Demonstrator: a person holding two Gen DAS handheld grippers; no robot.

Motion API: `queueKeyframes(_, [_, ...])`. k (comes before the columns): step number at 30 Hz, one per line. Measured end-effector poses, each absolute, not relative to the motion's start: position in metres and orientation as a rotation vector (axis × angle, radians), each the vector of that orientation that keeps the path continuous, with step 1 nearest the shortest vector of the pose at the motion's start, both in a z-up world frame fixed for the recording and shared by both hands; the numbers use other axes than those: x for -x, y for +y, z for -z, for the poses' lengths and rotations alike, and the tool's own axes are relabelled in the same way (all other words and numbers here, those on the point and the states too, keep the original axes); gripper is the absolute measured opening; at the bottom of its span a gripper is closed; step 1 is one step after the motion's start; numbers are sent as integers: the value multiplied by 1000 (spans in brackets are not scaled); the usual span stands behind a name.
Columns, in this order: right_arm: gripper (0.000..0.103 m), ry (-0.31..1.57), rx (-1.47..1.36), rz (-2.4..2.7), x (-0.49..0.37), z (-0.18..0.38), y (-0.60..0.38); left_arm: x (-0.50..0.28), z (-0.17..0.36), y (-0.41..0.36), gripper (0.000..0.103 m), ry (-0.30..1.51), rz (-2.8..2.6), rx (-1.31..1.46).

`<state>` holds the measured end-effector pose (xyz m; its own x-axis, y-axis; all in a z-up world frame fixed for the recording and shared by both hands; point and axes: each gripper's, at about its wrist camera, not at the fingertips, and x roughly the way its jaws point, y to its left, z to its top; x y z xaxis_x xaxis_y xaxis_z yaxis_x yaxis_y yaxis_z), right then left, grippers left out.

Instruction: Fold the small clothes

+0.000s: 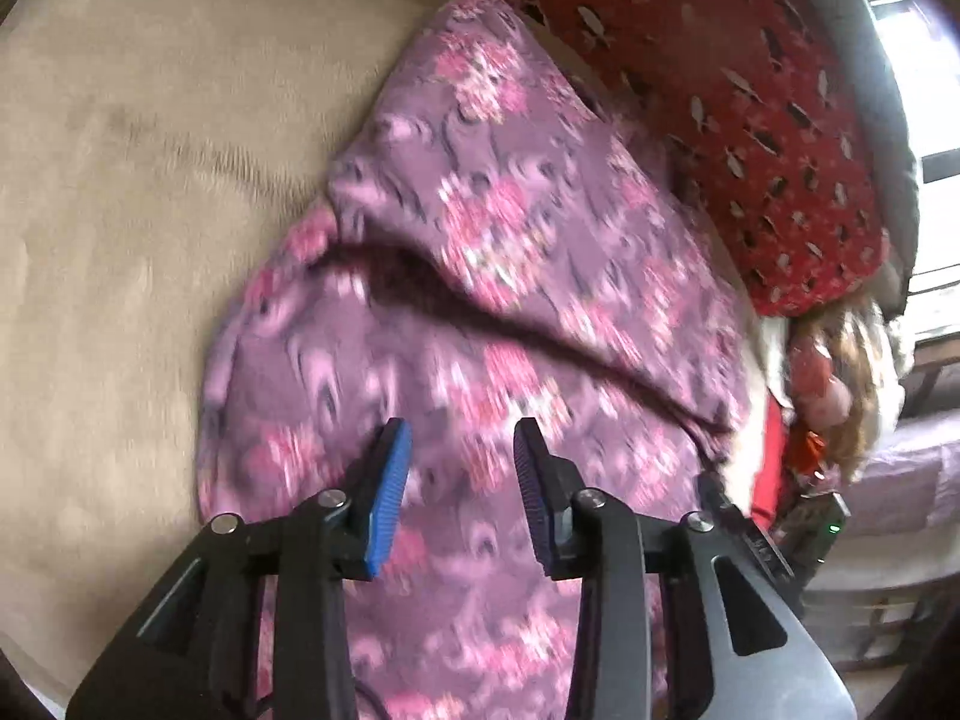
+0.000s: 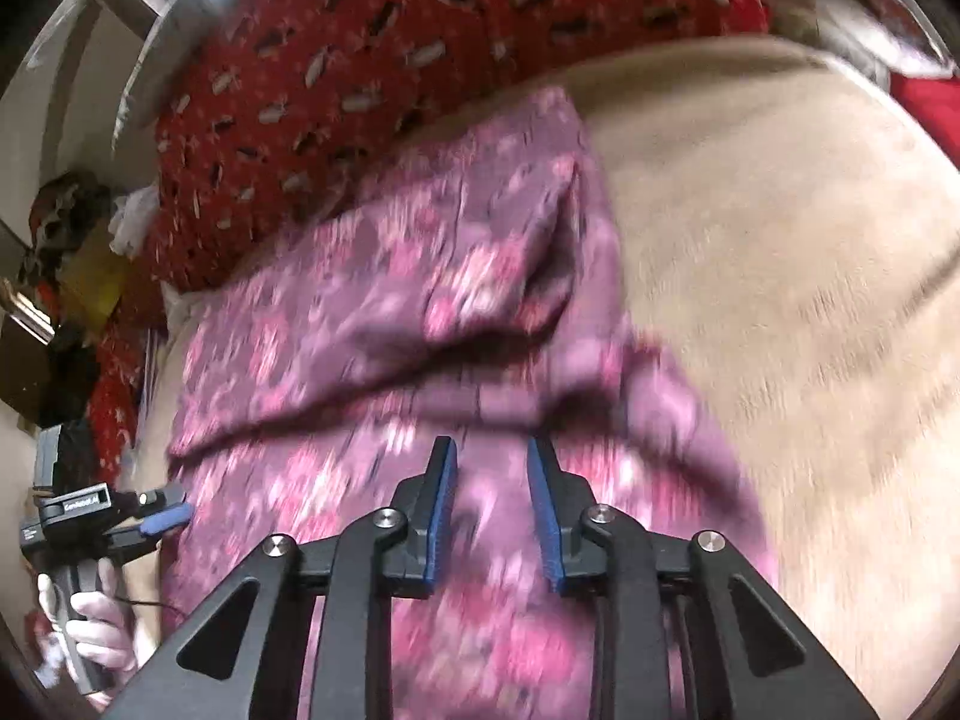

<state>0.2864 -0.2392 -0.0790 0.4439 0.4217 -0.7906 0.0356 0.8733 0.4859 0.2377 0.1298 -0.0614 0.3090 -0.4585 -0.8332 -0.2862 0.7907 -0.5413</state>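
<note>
A purple garment with pink flowers (image 1: 480,276) lies on a beige blanket (image 1: 120,210), with its far part folded over the near part along a crease across the middle. My left gripper (image 1: 462,438) is open and empty just above the near part. In the right wrist view the same garment (image 2: 390,312) shows the fold, and my right gripper (image 2: 491,450) is open and empty over the near layer. The left gripper (image 2: 165,516) also shows at the far left of that view, held by a hand. Both views are motion-blurred.
A red patterned cushion (image 1: 750,90) lies along the far side of the garment, also in the right wrist view (image 2: 360,60). The beige blanket (image 2: 780,270) spreads to the right there. Clutter and a bright window (image 1: 936,120) sit beyond the cushion.
</note>
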Motion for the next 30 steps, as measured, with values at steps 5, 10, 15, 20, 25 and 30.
queueKeyframes(5, [37,1203,-323,-285,-227,69,-233,-189,69,128,33,1366,118,620])
queueKeyframes(10, [49,1225,-312,-306,-160,67,-231,-147,66,120,33,1402,124,588])
queueKeyframes(15, [68,1204,-318,-255,-120,66,-221,-115,65,119,33,1452,128,568])
queueKeyframes(20, [67,1196,-349,-266,-103,44,-230,-88,47,152,33,1418,141,646])
queueKeyframes(25, [68,1114,-418,-183,-76,23,-276,-60,48,196,35,1399,70,693])
queueKeyframes(30, [69,1153,-480,-148,-47,39,-309,-36,70,206,35,1448,79,747])
